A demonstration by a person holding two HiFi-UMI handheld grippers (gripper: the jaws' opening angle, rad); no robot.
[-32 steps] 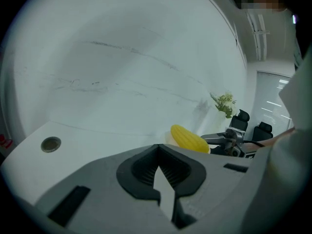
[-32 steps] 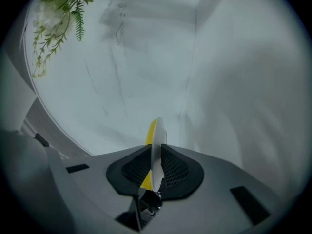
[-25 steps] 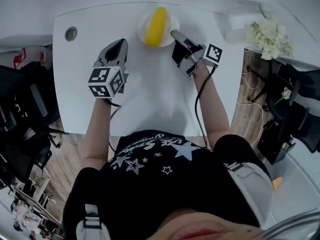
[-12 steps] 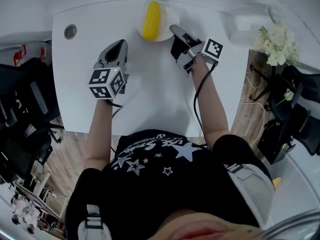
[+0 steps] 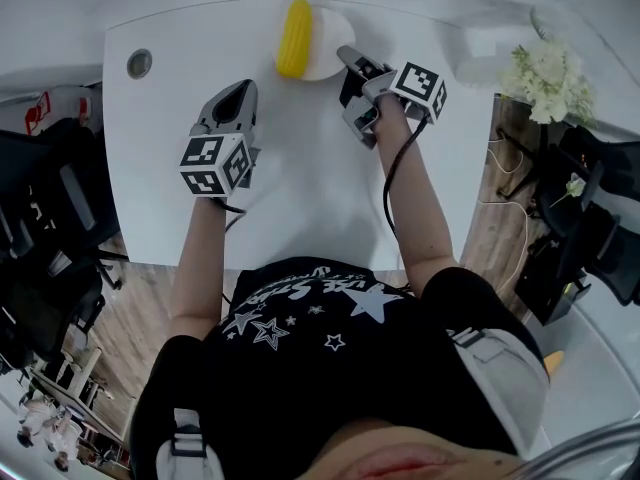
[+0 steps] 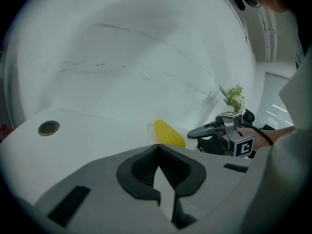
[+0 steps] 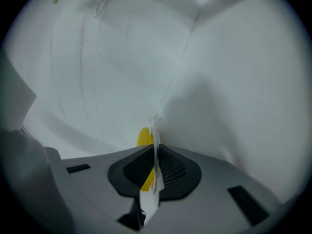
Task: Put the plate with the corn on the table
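Note:
A yellow corn cob (image 5: 294, 36) lies on a small white plate (image 5: 326, 56) near the far edge of the white table (image 5: 300, 188). My right gripper (image 5: 347, 58) has the plate's right rim between its jaws, and the jaws are closing on it. In the right gripper view the rim (image 7: 156, 130) stands edge-on between the pads of the right gripper (image 7: 155, 149), with the corn (image 7: 144, 136) just behind. My left gripper (image 5: 238, 90) hovers shut and empty over the table's left middle, apart from the plate. From the left gripper (image 6: 157, 146) the corn (image 6: 168, 133) lies ahead.
A round grommet hole (image 5: 139, 64) sits in the table's far left corner. White flowers (image 5: 545, 73) stand at the table's far right corner. Black chairs (image 5: 50, 218) crowd the floor at the left, dark equipment (image 5: 590, 228) the right. The person's torso is at the near edge.
The right gripper has shifted farther away and slightly left, and the plate with the corn has gone with it toward the far edge. The left gripper has stayed put.

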